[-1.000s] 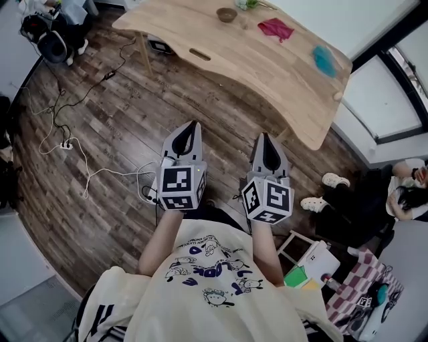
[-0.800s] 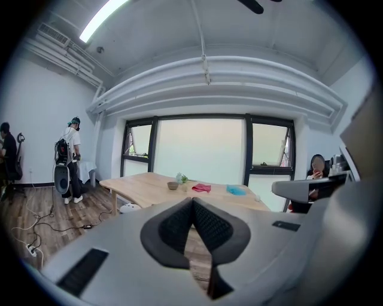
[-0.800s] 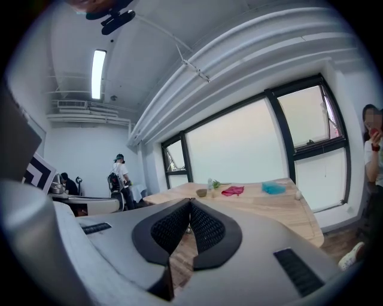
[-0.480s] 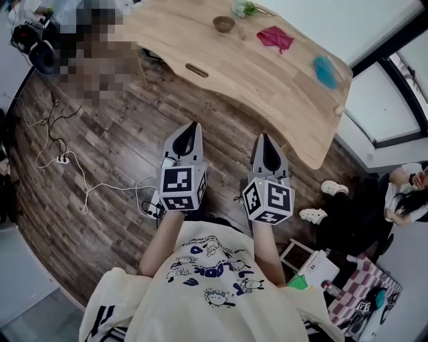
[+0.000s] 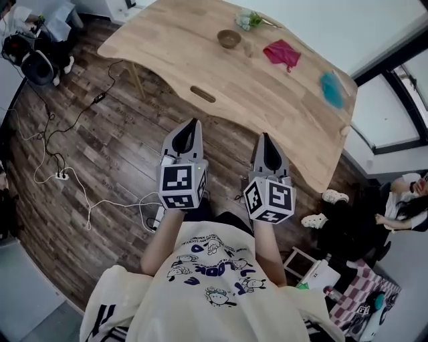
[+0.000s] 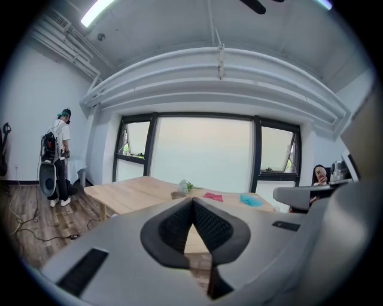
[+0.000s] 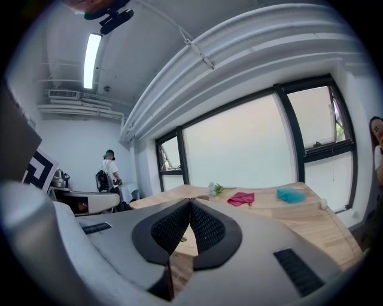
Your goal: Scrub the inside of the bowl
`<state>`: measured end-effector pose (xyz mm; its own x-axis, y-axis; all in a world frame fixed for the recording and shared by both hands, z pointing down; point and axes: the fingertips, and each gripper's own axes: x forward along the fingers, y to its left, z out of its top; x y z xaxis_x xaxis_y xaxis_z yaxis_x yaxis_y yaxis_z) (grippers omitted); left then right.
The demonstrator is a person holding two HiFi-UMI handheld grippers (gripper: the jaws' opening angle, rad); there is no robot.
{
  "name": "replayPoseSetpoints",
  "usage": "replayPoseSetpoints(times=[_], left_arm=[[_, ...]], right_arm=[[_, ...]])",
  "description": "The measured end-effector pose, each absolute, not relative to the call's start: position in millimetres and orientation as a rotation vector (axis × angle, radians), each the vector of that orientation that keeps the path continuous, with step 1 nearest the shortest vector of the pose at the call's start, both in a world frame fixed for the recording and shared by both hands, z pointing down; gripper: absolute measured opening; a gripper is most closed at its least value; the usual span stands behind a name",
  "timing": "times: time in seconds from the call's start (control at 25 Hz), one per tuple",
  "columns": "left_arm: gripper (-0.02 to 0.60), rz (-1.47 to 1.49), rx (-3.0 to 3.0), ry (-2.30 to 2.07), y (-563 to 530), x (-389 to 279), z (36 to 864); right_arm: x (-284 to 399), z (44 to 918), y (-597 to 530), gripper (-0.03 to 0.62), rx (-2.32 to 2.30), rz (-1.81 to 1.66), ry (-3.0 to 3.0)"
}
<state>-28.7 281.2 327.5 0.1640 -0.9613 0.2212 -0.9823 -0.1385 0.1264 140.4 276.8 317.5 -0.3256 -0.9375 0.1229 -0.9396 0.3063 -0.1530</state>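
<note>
A small brown bowl [image 5: 229, 38] stands on the far side of the wooden table [image 5: 267, 100], beside a white-and-green bunch [image 5: 249, 19]; in the left gripper view the bowl [image 6: 176, 195] shows small and far off. A red cloth [image 5: 281, 51] and a blue scrubbing pad [image 5: 331, 89] lie to its right. My left gripper [image 5: 194, 123] and right gripper [image 5: 266, 136] are held side by side over the floor, short of the table's near edge, pointing at it. Both are shut with nothing between the pads [image 6: 203, 224], [image 7: 203, 230].
Cables and a power strip [image 5: 63, 175] trail over the wood floor at left. A person [image 5: 401, 200] sits on the floor at right, near bags and boxes [image 5: 354, 294]. Another person [image 6: 57, 158] stands at the far left of the room.
Both grippers have moved toward the table together with the person carrying them; the table's near edge now lies closer to the tips. The jaws stay shut.
</note>
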Motion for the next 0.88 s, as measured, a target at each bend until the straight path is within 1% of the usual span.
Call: replayPoseSetpoints(times=[0.28,0.88], left_arm=[[0.026,0.139,2.16,-1.879,256.1,-56.7,343.3],[0.026,0.165,2.072,-1.905,188.0,-89.7,364.4]], right_arm=[[117.9,330.1,246.4,-0.003,1.803,0.333,-2.508],[100.4,346.2,163.2,-0.003,1.768,0.381,-2.494]])
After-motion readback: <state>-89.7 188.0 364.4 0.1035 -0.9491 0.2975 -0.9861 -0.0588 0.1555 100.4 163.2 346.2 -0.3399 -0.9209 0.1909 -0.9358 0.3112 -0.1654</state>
